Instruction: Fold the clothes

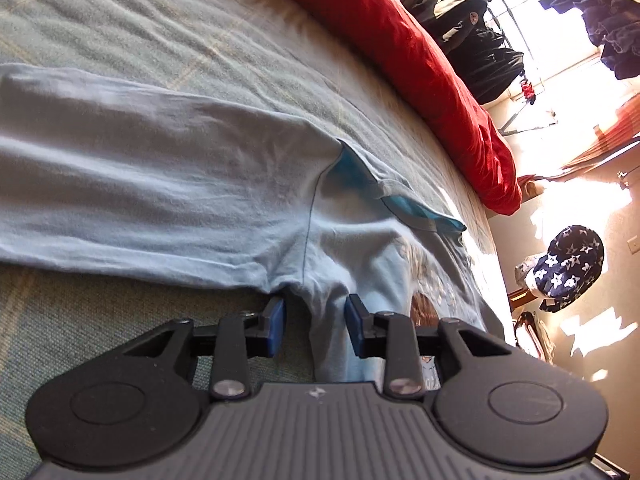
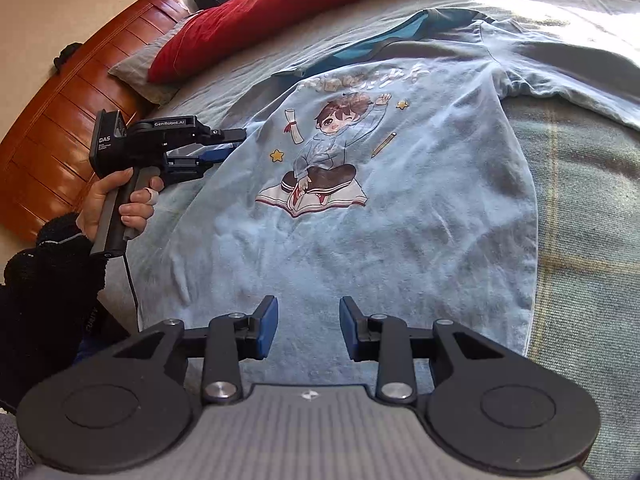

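We see a light blue shirt (image 2: 360,208) spread flat, print side up, on the bed (image 2: 592,208), ahead of both units. The right hand-held gripper (image 2: 308,326) hovers over the shirt's lower hem; its blue pads (image 2: 267,328) stand apart with only flat fabric beneath them, nothing clamped. To its left, a hand (image 2: 120,200) in a dark sleeve (image 2: 48,280) carries the left hand-held gripper (image 2: 230,146), its tips at the shirt's side edge.

In the left wrist view, the left hand-held gripper (image 1: 315,326) sits at the underarm (where sleeve (image 1: 140,168) meets body). A pinched ridge of cloth lies between its jaws, which stand apart; the pads do not press on it. Beyond the shirt we note a red pillow (image 2: 288,12) beside the wooden headboard (image 2: 72,128).
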{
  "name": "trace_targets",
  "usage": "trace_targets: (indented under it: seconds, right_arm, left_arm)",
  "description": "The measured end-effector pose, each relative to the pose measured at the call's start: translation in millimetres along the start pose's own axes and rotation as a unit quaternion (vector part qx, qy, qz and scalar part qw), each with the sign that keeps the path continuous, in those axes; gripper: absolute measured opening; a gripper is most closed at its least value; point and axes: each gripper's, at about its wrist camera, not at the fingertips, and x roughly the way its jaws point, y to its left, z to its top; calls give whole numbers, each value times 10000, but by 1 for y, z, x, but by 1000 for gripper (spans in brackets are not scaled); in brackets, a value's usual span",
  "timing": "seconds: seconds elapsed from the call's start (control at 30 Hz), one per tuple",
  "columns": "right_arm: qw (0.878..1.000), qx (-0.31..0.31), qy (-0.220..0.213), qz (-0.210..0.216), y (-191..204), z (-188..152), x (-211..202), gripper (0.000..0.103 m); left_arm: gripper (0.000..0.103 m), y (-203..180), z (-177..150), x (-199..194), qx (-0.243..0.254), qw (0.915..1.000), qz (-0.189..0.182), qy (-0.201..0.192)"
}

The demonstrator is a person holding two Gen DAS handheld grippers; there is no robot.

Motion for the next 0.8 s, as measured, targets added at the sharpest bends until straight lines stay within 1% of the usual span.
trace_targets:
  seconds: [0.13,0.17,0.2,0.27,0.33,0.37,0.4,0.5,0.6,0.63,0.7,0.77,0.8]
  right_arm:
    - [10000,60,19,-27,-4,1,4,40]
    - [10000,71,26,-42,-5,2,6,40]
    - [10000,80,29,-46,-5,2,7,40]
    - [9999,97,36,-46,-6,3,9,40]
    - [9999,97,47,-59,-6,3,10,40]
    - [9999,97,56,-76,-7,4,11,40]
    - [9999,103,65,-79,-7,4,11,40]
    - [9999,116,72,-97,-7,5,12,40]
    - [9998,123,68,-130,-7,6,14,41]
    - [9998,126,68,-137,-7,6,14,42]
    - [9998,116,64,-160,-7,5,14,42]
    - [9998,102,58,-177,-6,4,13,42]
    - [9998,97,55,-182,-5,3,12,42]
  left_arm:
    - [30,5,4,5,-155,9995,-254,-107]
    - [28,6,5,6,-181,9993,-313,-126]
    - [28,6,6,6,-203,9990,-366,-150]
    - [27,5,7,2,-76,9987,-342,-369]
    - [20,3,9,-4,53,9976,-262,-639]
    - [10,2,12,-8,135,9972,-186,-717]
    - [5,1,15,-11,220,9966,-111,-792]
    - [5,-7,25,-16,543,9948,104,-850]
    - [5,-12,33,-17,731,9932,232,-873]
    - [5,-12,34,-15,742,9930,312,-861]
    - [6,-7,36,-12,616,9941,382,-811]
    - [8,0,32,-7,475,9959,363,-674]
    - [13,3,29,-7,452,9963,347,-636]
